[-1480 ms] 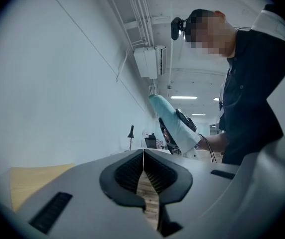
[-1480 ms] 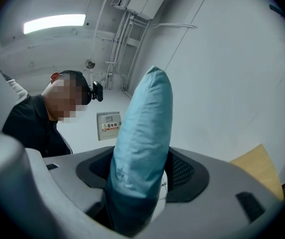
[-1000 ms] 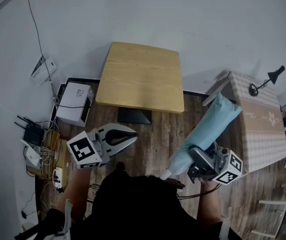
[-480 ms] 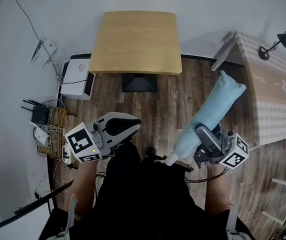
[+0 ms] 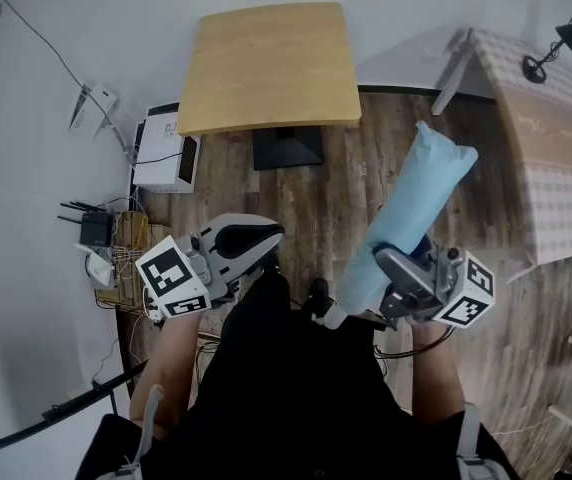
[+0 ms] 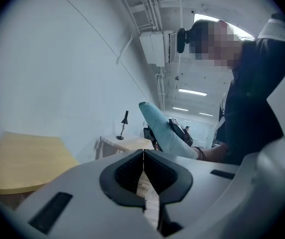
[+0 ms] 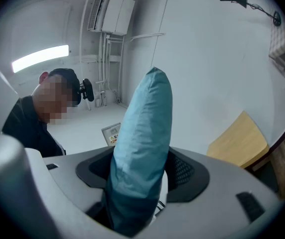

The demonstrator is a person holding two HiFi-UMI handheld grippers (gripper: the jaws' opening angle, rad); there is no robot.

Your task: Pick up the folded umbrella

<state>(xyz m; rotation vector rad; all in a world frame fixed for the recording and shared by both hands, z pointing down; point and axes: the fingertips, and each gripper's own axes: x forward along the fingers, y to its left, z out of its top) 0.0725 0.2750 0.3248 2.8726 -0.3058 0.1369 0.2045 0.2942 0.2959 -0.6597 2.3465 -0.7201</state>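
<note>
Brown wooden floor [image 5: 338,183] lies far below, with a square yellow wooden bench [image 5: 266,63] by the white wall. The long light blue folded umbrella [image 5: 411,208] is up in the air, well off the floor, held by the right tool [image 5: 396,266]. Its jaws stand wide and press on both sides of the fat cloth, near the white end. Most of the umbrella sticks out past the jaws. The left tool [image 5: 264,236] has its jaws together with nothing in them. I think the lift is nearly done. To do it well, squeeze firmly, move slowly, and do not let the long end tip or bump anything.
</note>
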